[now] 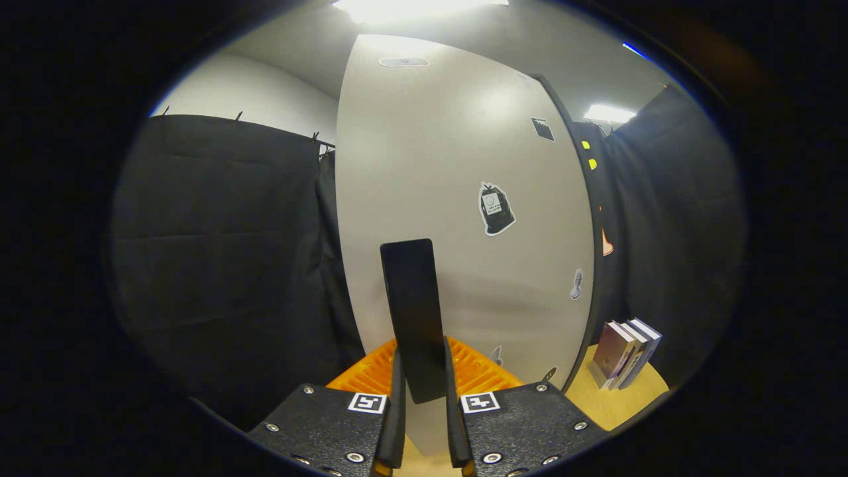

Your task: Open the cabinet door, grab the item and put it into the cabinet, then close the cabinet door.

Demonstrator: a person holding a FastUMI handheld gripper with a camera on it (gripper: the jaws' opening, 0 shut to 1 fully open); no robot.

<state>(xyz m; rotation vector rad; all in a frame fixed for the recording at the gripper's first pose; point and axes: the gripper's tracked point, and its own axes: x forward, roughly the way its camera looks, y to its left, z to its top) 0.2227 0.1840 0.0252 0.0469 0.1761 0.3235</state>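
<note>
Between the two fingers of the gripper (420, 391) sits a flat dark handle (414, 318), and both fingers press on its sides, nearly closed. That handle stands upright on the big white cabinet door (457, 199), which fills the space just ahead. Some stickers (496, 209) are stuck on the door. Behind the fingers shows a bit of something orange with ridges (477, 371). Off to the right, a few books (626, 361) stand on a wooden table (596, 397), near the door's edge. Black cloth (225, 252) hangs on the left.
</note>
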